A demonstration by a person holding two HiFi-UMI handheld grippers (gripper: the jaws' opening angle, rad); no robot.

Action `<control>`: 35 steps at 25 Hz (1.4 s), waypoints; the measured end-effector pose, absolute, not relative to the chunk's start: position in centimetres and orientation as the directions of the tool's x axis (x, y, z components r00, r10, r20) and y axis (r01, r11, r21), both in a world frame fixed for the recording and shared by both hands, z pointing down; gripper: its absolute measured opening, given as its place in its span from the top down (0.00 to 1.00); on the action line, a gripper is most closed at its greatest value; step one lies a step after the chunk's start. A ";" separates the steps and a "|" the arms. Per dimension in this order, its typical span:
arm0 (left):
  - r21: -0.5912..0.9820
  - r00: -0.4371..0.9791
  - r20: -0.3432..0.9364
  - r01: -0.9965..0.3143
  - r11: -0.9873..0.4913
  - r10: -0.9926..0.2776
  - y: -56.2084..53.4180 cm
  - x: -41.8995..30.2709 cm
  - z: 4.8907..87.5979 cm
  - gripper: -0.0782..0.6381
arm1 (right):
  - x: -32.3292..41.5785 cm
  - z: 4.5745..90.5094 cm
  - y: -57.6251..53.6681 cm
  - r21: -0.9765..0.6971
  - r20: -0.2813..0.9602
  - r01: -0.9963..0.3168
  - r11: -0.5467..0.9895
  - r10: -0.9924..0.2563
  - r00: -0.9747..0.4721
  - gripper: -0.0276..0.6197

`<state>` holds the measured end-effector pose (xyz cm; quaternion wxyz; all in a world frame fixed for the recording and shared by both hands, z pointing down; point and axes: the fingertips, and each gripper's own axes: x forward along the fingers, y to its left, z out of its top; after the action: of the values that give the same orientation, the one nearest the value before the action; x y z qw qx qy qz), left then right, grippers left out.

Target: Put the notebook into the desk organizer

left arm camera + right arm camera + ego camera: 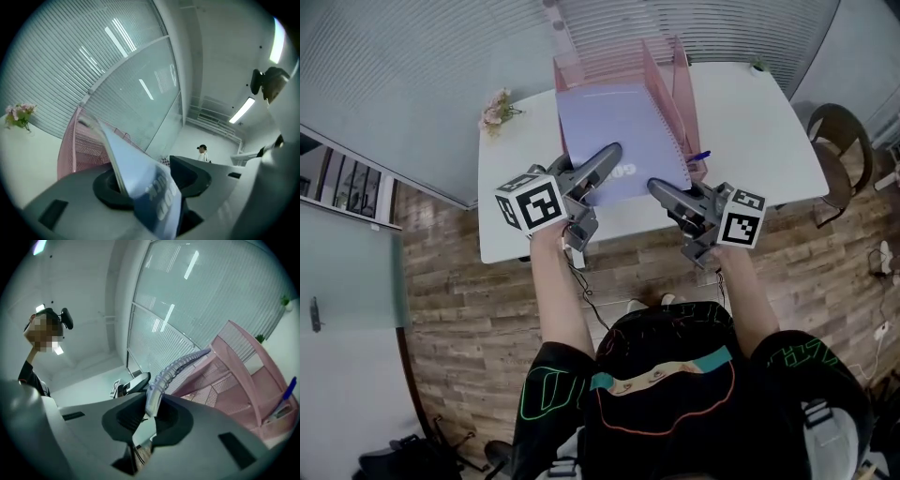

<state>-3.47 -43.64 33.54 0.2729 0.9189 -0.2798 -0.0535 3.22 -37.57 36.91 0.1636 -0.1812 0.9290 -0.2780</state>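
We saw table (759,131) bare R of organizer (680,80); L side open up to flowers (495,110). The notebook (619,141) blocked organizer's front, w/ pen (698,157) beside.

Lavender notebook (619,141) with white lettering and a pale spiral; pink mesh desk organizer (684,94); white bench (759,131); blue pen (700,157); pale pink flowers (496,110); brown wood-plank floor (459,300).
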 end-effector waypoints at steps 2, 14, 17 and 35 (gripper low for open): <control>0.508 0.846 0.085 -0.492 -0.707 -0.527 -43.3 -3.4 34.2 0.46 | 3.0 36.8 -37.8 -0.596 -0.219 -0.237 0.767 -0.440 -0.871 0.90; 0.500 0.824 0.087 -0.522 -0.691 -0.560 -40.4 -5.9 36.0 0.30 | 2.3 36.2 -39.8 -0.662 -0.225 -0.263 0.701 -0.522 -0.823 0.90; 0.502 0.810 0.088 -0.538 -0.677 -0.579 -40.0 -6.4 36.7 0.30 | 2.5 36.6 -41.1 -0.711 -0.201 -0.279 0.645 -0.566 -0.799 0.90; 0.467 0.837 -0.043 -0.466 -0.751 -0.546 -37.9 -6.3 38.2 0.70 | 1.1 37.8 -47.4 -0.807 0.100 -0.489 0.331 -0.739 -0.666 0.88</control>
<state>-6.29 -37.89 38.23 0.2247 0.9316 -0.2716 -0.0884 1.10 -47.44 37.82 0.1440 -0.3823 0.8030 -0.4339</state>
